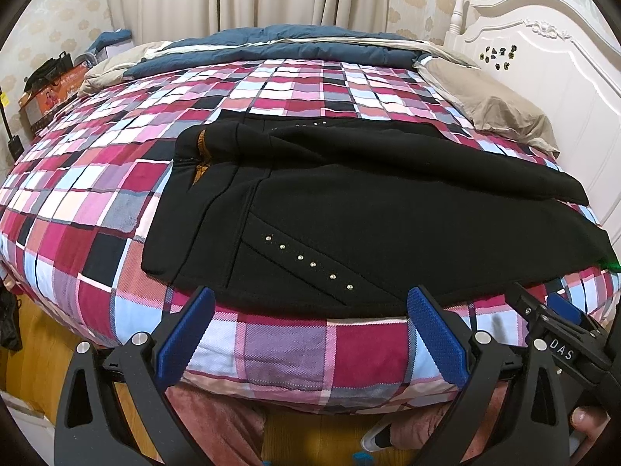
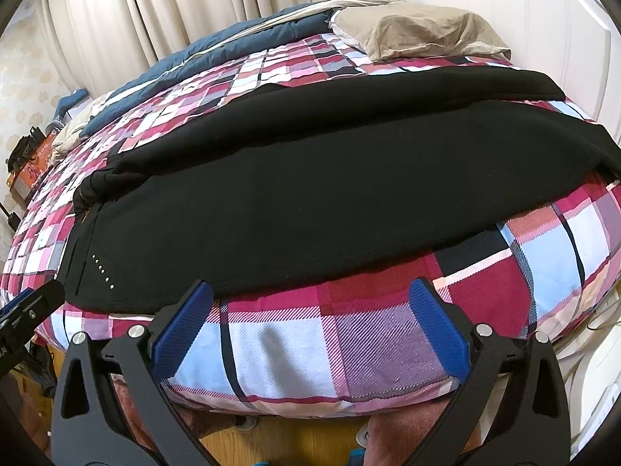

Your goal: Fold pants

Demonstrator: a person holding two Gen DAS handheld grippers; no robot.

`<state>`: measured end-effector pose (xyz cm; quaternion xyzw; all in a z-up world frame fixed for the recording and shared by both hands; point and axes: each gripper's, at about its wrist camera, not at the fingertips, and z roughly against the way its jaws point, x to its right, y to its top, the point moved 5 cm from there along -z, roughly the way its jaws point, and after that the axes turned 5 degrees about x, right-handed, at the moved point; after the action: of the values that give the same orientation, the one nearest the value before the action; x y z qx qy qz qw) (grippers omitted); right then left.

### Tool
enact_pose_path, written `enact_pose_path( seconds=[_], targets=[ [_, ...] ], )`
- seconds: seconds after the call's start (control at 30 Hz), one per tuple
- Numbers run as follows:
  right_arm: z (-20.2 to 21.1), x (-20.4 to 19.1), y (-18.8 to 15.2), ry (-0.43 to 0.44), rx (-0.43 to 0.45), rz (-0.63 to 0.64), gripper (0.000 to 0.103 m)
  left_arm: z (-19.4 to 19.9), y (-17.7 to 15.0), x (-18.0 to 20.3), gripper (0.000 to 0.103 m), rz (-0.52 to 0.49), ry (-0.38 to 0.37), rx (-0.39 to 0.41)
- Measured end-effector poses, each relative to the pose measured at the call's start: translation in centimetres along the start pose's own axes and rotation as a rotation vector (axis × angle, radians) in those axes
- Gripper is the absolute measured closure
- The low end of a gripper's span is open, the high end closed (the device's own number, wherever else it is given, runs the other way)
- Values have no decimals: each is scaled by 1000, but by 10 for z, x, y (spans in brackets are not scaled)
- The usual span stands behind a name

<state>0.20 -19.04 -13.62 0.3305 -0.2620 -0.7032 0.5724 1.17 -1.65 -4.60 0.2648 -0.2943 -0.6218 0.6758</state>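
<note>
Both grippers hovering off the near edge of the bed: left gripper (image 1: pixel 310 310) spread wide and gripping nothing, its blue ribbed pads (image 1: pixel 434 330) hanging just short of the hem; right gripper (image 2: pixel 310 310) likewise gaping and empty, pads level with the mattress side. Lying just beyond, the black pants (image 1: pixel 388 213), spread across the checked bedcover (image 1: pixel 97 194), waistband to the left with a bit of orange lining (image 1: pixel 202 147) peeking out, one leg already draped over the other, legs running off to the right toward the headboard (image 1: pixel 562 77). Looking thick, matte and fleecy, that cloth, with a diagonal row of small metal studs (image 1: pixel 306 260) on the near pocket. Risking, likely, a pinch that catches bedcover along with hem, the near edge sitting flat and close against the soft, puffy quilting. Risking also a grab of only the upper layer, letting the lower leg slide and skewing the fold. Possibly dragging the heavy fabric off the rounded edge toward the wooden floor (image 2: pixel 295 446) if pulled outward. Sitting farther back, a beige pillow (image 2: pixel 419 31), a rumpled blue blanket (image 1: pixel 271 46), and pale pleated curtains (image 2: pixel 136 11).
</note>
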Motion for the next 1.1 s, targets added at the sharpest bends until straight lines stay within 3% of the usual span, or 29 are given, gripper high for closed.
enact_pose_path(
  seconds=[0.3,0.47,0.57,0.73,0.83,0.97,1.1],
  targets=[
    [-9,-7,12,7,-32,27,2,-11,13,-17,4,69,-93,-28],
    [-17,-16,31,24,-30,56,2,-23,45,-48,4,174,-285,-81],
    [-23,-23,44,45,-29,67,2,-49,72,-86,4,283,-406,-163],
    [-36,-37,62,78,-30,93,2,-94,112,-171,4,540,-444,-183],
    [-45,-42,69,88,-40,104,2,-127,139,-208,4,652,-520,-190],
    [-60,-44,74,90,-55,108,2,-168,161,-217,4,686,-621,-236],
    [-71,-42,76,90,-75,96,2,-202,171,-199,4,614,-673,-314]
  ],
)
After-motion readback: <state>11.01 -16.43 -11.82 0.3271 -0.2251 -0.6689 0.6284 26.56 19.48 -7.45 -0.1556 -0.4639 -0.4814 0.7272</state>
